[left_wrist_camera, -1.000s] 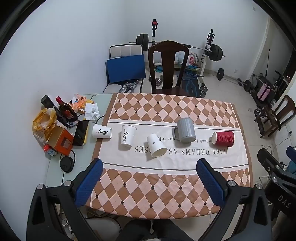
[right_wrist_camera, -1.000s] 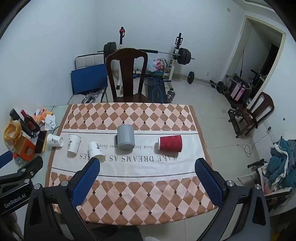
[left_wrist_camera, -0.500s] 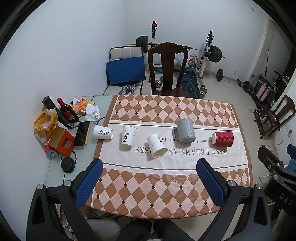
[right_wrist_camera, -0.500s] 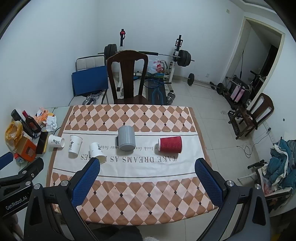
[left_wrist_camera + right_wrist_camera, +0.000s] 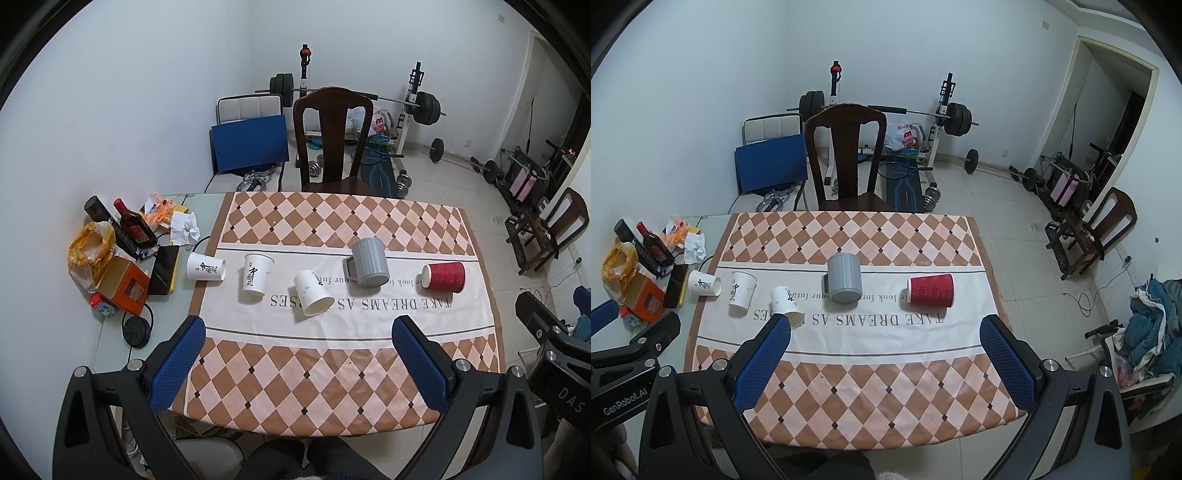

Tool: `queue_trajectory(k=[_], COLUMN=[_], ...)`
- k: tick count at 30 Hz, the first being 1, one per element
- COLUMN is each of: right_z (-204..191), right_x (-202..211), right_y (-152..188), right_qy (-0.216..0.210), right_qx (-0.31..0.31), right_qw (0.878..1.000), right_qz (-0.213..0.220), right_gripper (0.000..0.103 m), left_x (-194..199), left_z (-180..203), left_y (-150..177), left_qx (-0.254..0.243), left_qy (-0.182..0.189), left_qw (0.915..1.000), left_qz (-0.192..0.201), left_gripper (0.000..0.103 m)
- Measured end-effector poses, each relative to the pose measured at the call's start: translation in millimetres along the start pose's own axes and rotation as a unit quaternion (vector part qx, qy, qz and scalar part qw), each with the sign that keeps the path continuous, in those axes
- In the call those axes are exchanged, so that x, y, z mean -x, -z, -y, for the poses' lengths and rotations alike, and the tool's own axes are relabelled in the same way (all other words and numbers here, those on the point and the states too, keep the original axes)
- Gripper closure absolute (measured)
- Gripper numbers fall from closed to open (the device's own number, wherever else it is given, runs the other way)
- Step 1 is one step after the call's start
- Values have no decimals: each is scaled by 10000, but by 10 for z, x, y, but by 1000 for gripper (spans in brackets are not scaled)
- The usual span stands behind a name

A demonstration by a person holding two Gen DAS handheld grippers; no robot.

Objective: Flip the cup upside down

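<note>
Several cups stand in a row across the white band of the checkered tablecloth [image 5: 332,225]. From left: a white paper cup [image 5: 205,267] on its side, a white paper cup [image 5: 255,278] upright, a white paper cup [image 5: 313,297] tipped on its side, a grey ribbed mug [image 5: 368,262] upside down, and a red ribbed paper cup [image 5: 444,277] on its side. The red cup [image 5: 931,290] and the grey mug [image 5: 844,273] also show in the right wrist view. My left gripper [image 5: 295,365] and right gripper [image 5: 886,362] are open and empty, high above the table's near edge.
Left of the cloth lie bottles [image 5: 133,227], an orange box [image 5: 123,286], a yellow bag [image 5: 88,245], crumpled paper [image 5: 184,229] and a black phone [image 5: 164,269]. A dark wooden chair [image 5: 332,144] stands behind the table. Gym weights [image 5: 424,107] fill the back.
Both grippers have drifted slightly up and back, so the table looks a little smaller and lower. No cup has moved. Both grippers stay open.
</note>
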State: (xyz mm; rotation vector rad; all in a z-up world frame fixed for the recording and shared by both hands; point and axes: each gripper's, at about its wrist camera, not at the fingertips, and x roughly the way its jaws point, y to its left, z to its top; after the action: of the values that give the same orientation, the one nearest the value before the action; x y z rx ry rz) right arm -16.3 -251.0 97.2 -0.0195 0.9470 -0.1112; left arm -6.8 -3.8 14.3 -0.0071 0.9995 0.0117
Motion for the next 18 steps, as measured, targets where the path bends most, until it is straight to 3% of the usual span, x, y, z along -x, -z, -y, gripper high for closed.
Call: queue_trajectory(k=[18], right_z=[28], right_x=[31], right_y=[-35], right_qy=[-9], right_qx=[-11], right_qw=[10000], right_qz=[73], right_gripper=[0], left_x=[98], left_z=[65], left_y=[-94], left_qx=[10], left_qy=[40], left_qw=[10000], left_qz=[12], left_gripper=[0])
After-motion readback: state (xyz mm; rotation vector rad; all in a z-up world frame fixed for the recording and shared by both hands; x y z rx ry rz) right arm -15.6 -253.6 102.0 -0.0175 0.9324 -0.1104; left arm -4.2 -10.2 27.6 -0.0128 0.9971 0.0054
